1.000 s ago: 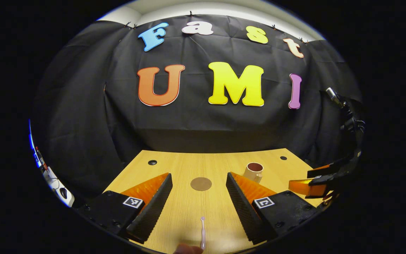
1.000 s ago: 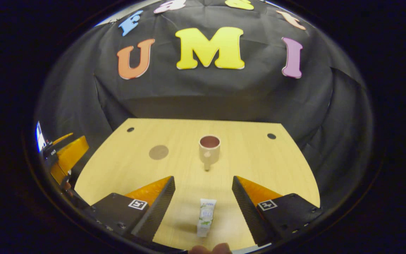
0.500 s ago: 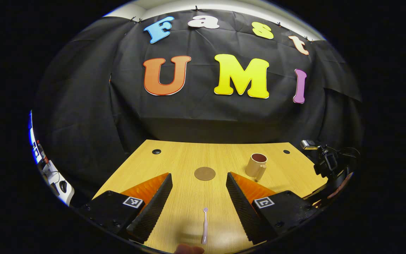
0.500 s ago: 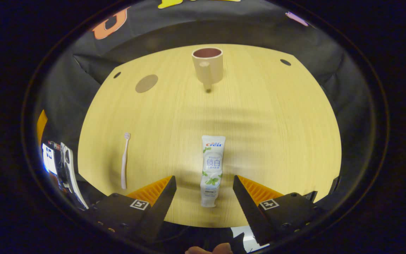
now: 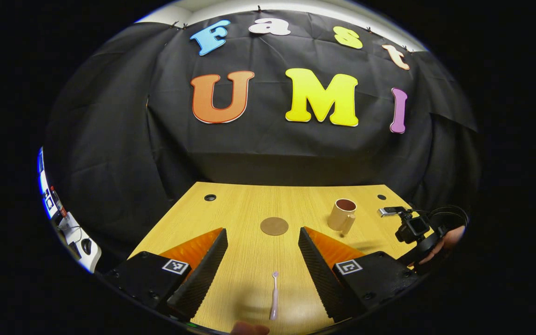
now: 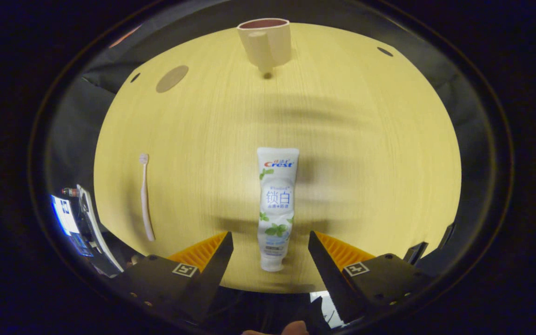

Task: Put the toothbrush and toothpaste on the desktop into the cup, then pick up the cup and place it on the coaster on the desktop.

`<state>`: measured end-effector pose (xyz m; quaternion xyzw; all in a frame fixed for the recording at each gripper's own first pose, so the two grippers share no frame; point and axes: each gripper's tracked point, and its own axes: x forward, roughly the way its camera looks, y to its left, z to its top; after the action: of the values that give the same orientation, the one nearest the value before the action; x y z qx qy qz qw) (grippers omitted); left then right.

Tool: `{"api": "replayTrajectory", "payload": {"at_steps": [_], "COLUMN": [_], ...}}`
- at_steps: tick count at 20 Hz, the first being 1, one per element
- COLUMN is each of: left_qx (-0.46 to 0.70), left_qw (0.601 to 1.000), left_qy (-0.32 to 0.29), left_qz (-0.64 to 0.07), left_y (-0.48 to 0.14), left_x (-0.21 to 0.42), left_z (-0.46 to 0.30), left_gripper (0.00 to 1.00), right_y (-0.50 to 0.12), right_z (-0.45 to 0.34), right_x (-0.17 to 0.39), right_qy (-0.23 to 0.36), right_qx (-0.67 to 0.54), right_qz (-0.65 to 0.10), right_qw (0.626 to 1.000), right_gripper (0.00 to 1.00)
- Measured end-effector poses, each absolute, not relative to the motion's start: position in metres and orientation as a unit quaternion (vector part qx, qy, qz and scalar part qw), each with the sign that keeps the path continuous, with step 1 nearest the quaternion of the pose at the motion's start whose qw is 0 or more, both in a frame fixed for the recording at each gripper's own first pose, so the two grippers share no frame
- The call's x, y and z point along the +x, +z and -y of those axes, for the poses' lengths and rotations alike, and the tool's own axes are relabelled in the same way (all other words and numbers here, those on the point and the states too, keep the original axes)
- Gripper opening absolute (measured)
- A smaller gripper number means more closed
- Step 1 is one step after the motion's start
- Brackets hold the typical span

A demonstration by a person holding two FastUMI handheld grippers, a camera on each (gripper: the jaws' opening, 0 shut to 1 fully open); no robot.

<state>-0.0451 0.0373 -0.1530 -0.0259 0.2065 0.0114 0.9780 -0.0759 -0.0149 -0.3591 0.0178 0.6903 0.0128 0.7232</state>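
A white toothpaste tube [image 6: 275, 206] lies flat on the wooden desktop [image 6: 365, 153], its cap end between the fingertips of my open right gripper [image 6: 270, 245], which looks down on it from above. A pale pink toothbrush [image 6: 144, 197] lies to its left. The beige cup [image 6: 265, 42] stands at the far side, handle toward me, and the round brown coaster [image 6: 171, 78] lies left of it. My left gripper [image 5: 262, 242] is open above the toothbrush [image 5: 274, 301], with the coaster [image 5: 274, 226] ahead and the cup [image 5: 342, 215] to the right.
The right gripper's body and the hand holding it [image 5: 424, 232] hang over the desktop's right side in the left gripper view. Black cable holes [image 5: 210, 197] sit near the desktop's far corners. Equipment [image 5: 70, 228] stands off the left edge. Black cloth closes the back.
My right gripper has tilted steeply downward and come closer over the toothpaste, which now reaches between its fingertips. My left gripper has shifted slightly, staying open over the toothbrush.
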Motion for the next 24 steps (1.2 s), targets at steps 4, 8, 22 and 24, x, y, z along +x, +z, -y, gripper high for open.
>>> {"api": "replayTrajectory", "payload": {"at_steps": [4, 8, 22, 24], "left_qx": [-0.028, -0.024, -0.023, -0.025], "left_qw": [0.976, 0.975, 0.968, 0.968], "left_qy": [0.019, 0.022, 0.031, 0.032], "left_qz": [-0.215, -0.221, -0.246, -0.249], "left_y": [-0.158, -0.161, -0.172, -0.174], "left_x": [-0.047, -0.044, -0.047, -0.047], "left_z": [-0.042, -0.043, -0.057, -0.058], "left_gripper": [0.98, 0.98, 0.98, 0.99], "right_y": [-0.369, -0.374, -0.384, -0.383], "right_z": [0.012, 0.015, 0.016, 0.016], "right_x": [-0.075, -0.075, -0.076, -0.076], "right_qy": [0.003, -0.001, -0.028, -0.027], "right_qx": [0.040, 0.030, 0.027, 0.029], "right_qz": [-0.703, -0.708, -0.710, -0.708], "right_qw": [0.710, 0.706, 0.703, 0.705], "right_gripper": [0.89, 0.76, 0.48, 0.45]}}
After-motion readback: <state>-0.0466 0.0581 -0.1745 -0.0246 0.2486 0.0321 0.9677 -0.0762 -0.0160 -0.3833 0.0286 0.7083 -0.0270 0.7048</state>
